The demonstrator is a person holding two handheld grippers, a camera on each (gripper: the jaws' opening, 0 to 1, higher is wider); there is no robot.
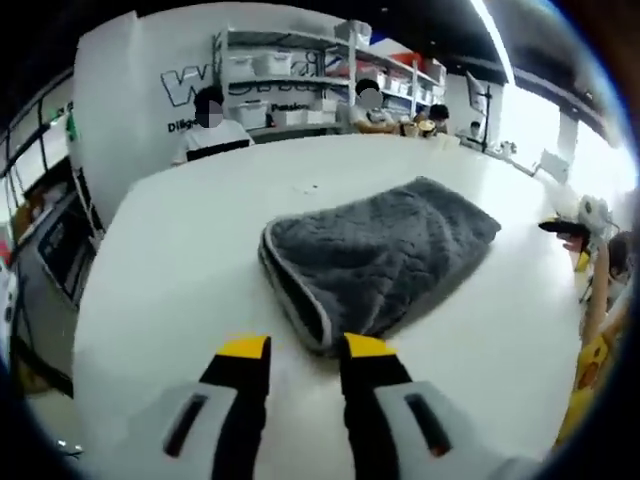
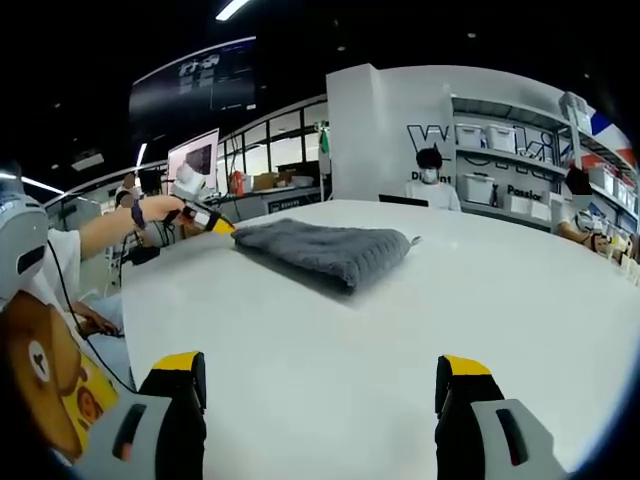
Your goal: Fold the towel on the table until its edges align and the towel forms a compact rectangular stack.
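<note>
A grey towel (image 1: 380, 255) lies folded in a thick, slightly bulging stack on the white table (image 1: 180, 260). Its pale-trimmed open edges face my left gripper (image 1: 305, 350). That gripper is open, its yellow tips just short of the towel's near corner, the right tip almost touching the edge. In the right gripper view the towel (image 2: 325, 248) lies further off, mid-table. My right gripper (image 2: 322, 368) stands wide open above bare table, holding nothing. The left gripper (image 2: 205, 218), held in a hand, reaches to the towel's left end.
Two people sit at the table's far side (image 1: 215, 135), in front of shelves with white boxes (image 1: 290, 85). The table edge curves away at the left (image 1: 100, 250). The holder's arm and yellow printed shirt (image 2: 50, 370) are at the lower left of the right gripper view.
</note>
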